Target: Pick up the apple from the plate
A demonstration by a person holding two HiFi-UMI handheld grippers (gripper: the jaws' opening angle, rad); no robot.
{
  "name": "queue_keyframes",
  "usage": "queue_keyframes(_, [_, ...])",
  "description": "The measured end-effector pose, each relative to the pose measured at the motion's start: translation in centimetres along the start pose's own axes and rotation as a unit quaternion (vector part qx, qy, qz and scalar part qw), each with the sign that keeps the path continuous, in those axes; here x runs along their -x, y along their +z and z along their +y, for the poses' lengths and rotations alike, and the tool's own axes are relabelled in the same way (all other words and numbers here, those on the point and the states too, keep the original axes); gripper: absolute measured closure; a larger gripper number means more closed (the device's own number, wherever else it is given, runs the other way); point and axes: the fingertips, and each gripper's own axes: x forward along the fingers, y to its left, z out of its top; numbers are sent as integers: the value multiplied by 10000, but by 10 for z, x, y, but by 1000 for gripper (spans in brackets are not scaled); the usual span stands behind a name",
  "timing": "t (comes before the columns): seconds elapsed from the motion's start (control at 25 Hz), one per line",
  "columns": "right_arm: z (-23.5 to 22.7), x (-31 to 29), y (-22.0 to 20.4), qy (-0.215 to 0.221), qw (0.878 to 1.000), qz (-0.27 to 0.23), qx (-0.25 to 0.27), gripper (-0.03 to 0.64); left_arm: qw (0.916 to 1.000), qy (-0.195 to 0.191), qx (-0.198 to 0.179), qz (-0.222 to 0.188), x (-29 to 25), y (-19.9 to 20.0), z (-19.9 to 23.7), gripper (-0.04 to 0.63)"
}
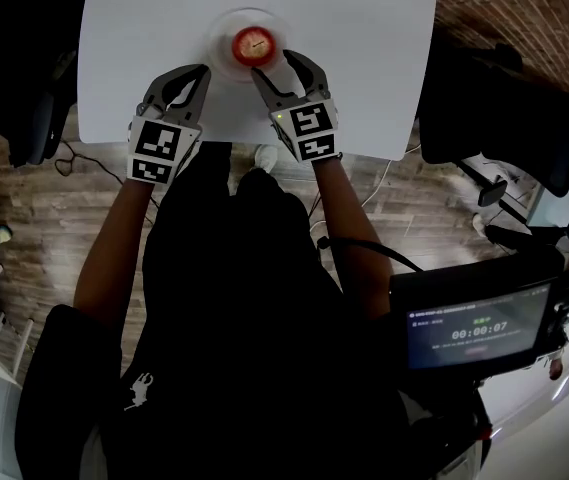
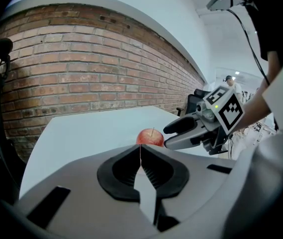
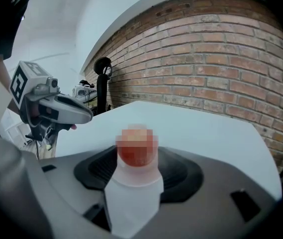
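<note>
Left gripper (image 1: 202, 69) has its jaws pinched fully together on nothing, tips just left of the clear round plate (image 1: 218, 26). Right gripper (image 1: 275, 64) is spread apart and empty, tips just short of the small red apple (image 1: 252, 44) sitting mid-plate. The white rectangular table (image 1: 364, 58) has wide room on both sides.

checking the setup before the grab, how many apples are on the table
1. The red apple sits on the clear plate on the white table, just ahead of the right gripper. Nothing on the table looks able to hide another.
</note>
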Motion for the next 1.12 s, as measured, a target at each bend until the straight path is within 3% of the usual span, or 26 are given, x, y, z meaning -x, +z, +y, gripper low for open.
queue_keyframes(0.48, [8, -14, 0, 123, 9998, 73, 123, 263, 9998, 167, 53, 22, 9, -4, 9, 588])
queue_keyframes(0.76, [3, -28, -1, 161, 9995, 143, 226, 259, 9995, 283, 103, 79, 11, -8, 15, 588])
queue_keyframes(0.92, [11, -37, 2, 162, 9979, 225, 584, 218, 9993, 341, 107, 120, 19, -14, 23, 588])
queue_keyframes(1.12, [6, -50, 0, 217, 9974, 262, 631, 206, 9990, 395, 146, 142, 11, -13, 25, 588])
